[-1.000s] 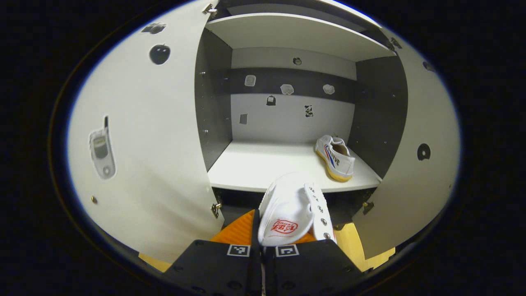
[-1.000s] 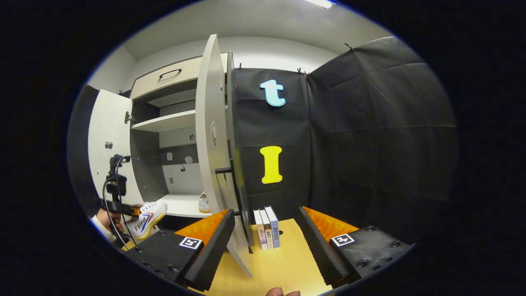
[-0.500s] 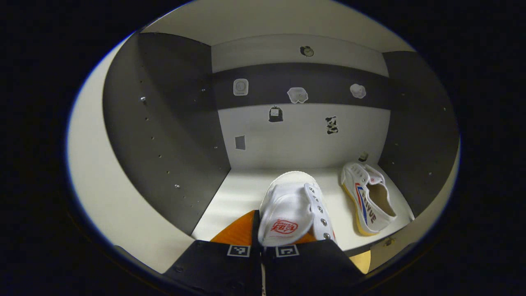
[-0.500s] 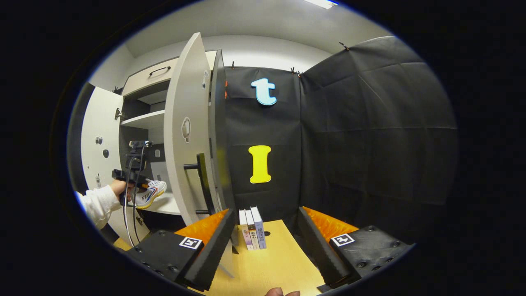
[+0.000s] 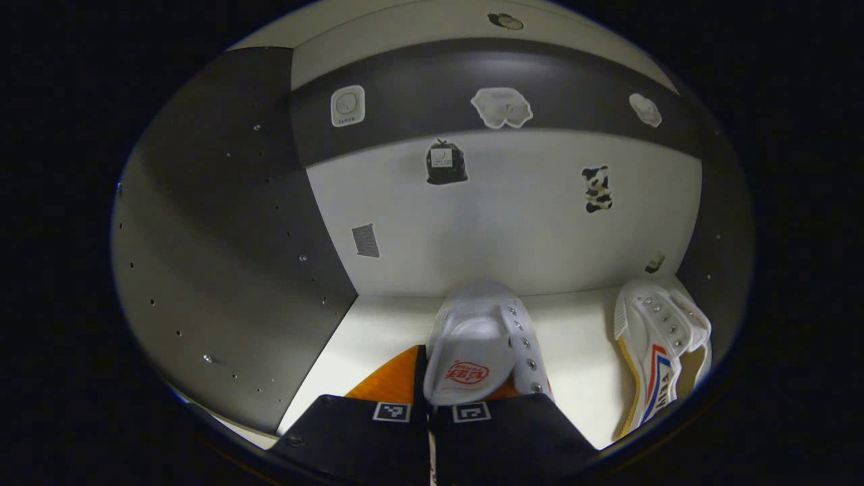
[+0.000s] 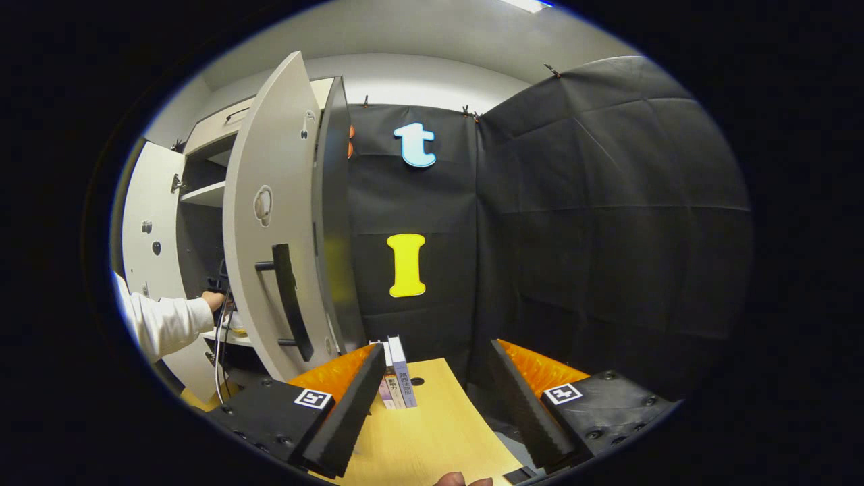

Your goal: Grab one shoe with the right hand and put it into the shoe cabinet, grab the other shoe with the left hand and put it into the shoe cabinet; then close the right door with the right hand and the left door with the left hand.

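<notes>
Two shoes inside cabinet point(image 5: 223, 283), left gripper point(image 5: 429, 398) fingers clamping one shoe point(image 5: 476, 344), other shoe point(image 5: 658, 351) right, right gripper point(image 6: 432, 398) fingers spread, empty.

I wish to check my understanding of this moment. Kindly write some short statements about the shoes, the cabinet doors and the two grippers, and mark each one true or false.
1. The left gripper is clamped on a white shoe. True.
2. The other shoe lies on the cabinet shelf. True.
3. The right gripper holds a book. False: it is open and empty.
4. The right door is closed. False: it stands open.
</notes>
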Available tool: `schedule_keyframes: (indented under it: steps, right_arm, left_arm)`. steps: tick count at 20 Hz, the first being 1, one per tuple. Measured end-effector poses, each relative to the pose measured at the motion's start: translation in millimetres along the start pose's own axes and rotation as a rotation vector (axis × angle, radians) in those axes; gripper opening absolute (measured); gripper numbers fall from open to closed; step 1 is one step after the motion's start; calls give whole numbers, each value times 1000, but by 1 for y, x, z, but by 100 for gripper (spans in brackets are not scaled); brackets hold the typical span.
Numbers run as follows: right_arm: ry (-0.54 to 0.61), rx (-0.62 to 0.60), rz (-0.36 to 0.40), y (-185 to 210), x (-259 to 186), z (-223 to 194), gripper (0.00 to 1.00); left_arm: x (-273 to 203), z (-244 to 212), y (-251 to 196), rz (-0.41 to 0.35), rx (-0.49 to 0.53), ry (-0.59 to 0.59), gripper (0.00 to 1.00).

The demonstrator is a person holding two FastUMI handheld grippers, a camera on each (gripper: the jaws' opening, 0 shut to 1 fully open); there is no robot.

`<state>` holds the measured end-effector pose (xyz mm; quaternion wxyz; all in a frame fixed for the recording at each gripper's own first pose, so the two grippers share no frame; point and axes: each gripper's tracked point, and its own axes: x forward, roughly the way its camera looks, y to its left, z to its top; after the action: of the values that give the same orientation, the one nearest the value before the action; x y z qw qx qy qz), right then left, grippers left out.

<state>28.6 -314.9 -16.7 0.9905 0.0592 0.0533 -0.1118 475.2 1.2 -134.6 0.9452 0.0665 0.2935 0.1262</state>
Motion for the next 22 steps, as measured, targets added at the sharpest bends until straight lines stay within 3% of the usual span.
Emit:
schedule_keyframes:
  steps: [3,6,8,9,10,11,15,22]
  right_arm:
    - [12,17,-18,-7,0,-2,98]
    - [15,25,-22,-7,-2,-4,98]
    - [12,26,-15,-3,-4,-4,98]
    - [11,28,-11,-1,-5,-4,98]
    - [11,31,-5,2,-6,-4,98]
    - [15,35,0,6,-7,-5,98]
    - [29,38,26,17,-10,-9,98]
    - [30,36,56,32,-15,-2,98]
  left_arm:
    - [4,-3,-3,8,21,20,9]
    - [-1,-10,-4,19,44,51,19]
    - [-9,-9,-1,20,50,41,32]
    - [-14,-9,0,14,46,33,45]
    - [-20,-10,1,8,38,25,51]
    - [-26,-9,2,3,28,12,62]
    - [-62,-2,6,-2,-15,-93,80]
    - [-166,8,-1,-86,2,-312,82]
